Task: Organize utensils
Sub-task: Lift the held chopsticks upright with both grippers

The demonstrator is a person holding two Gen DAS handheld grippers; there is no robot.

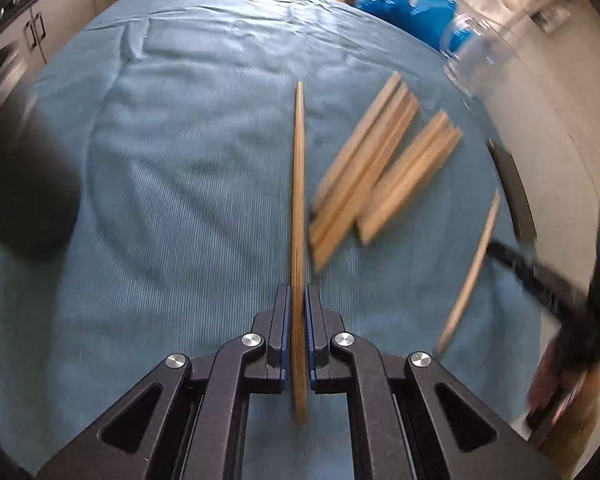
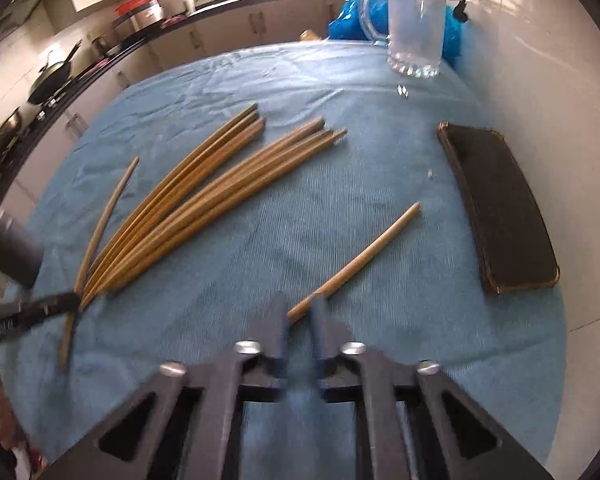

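My left gripper (image 1: 299, 294) is shut on one wooden chopstick (image 1: 299, 184) that points straight ahead over the blue cloth. Several more chopsticks (image 1: 380, 168) lie in two blurred bundles to its right; the right wrist view shows them fanned at the left (image 2: 204, 200). A single chopstick (image 2: 364, 258) lies on the cloth with its near end between the fingers of my right gripper (image 2: 299, 308), whose jaws stand slightly apart. That chopstick also shows in the left wrist view (image 1: 474, 268). A clear glass mug (image 2: 414, 24) stands at the far right.
A blue cloth (image 2: 340, 128) covers the round table. A dark phone in a case (image 2: 500, 208) lies at the right edge near the white wall. A blue plastic bag (image 2: 348, 20) sits behind the mug. A dark cylinder (image 2: 12, 248) stands at the left.
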